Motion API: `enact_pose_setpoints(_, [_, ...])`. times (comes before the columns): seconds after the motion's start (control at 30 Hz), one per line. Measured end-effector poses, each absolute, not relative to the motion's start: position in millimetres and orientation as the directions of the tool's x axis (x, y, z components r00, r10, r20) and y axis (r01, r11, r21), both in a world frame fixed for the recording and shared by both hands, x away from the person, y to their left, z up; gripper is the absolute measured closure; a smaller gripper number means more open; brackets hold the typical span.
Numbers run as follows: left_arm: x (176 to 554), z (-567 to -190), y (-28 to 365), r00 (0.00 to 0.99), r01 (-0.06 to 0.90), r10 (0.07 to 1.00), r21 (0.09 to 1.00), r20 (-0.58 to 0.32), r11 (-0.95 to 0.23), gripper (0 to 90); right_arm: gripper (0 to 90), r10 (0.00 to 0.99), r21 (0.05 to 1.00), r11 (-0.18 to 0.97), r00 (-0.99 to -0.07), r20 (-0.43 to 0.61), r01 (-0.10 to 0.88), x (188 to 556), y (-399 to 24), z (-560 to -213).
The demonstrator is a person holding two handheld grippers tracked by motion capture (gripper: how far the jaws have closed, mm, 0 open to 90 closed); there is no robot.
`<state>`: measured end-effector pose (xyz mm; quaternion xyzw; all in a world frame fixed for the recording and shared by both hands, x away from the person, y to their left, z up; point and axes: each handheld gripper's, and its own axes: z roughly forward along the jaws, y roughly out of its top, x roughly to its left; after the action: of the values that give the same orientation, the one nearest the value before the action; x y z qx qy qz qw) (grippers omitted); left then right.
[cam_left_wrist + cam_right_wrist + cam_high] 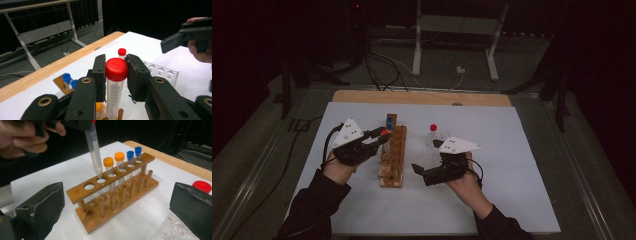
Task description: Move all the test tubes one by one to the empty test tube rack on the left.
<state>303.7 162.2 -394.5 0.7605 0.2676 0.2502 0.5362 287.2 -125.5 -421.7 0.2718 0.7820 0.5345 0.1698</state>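
Centrally, a white table (512,200) is seen from above, with a wooden rack (112,195) standing on it between the two grippers. Beside the rack, toward the right hand, a clear plastic rack (162,72) is set on the table, and one red-capped tube (122,52) is stood in it. The left gripper (116,72) is held over the wooden rack, its jaws closed on the red cap of a tube (115,85), which is hung upright from them. In the right gripper view the pointed tip of that tube is seen just above an empty hole in the rack's top bar, tilted slightly and not yet inside it. Next along the same bar, two orange-capped tubes (113,165) and two blue-capped tubes (133,157) are seated in a row. The right gripper (424,172) is held low beside the wooden rack, pointed toward it, with its jaws spread wide and nothing gripped between them; the wooden rack is viewed through the gap.
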Motion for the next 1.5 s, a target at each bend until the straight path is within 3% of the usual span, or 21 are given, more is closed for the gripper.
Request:
enact_pose_setpoints(0.5, [315,-419,166,0.728,0.223,0.685,0.931,0.038,-0.288,71.7,0.0,0.613,0.929,0.278,-0.79,0.026,0.246,289,-129,-422])
enact_pose_setpoints(1.5, [316,-444,156,0.73,0.291,0.676,0.852,0.097,-0.436,71.2,0.0,0.622,0.931,0.253,-0.781,0.052,0.264,292,-136,-420])
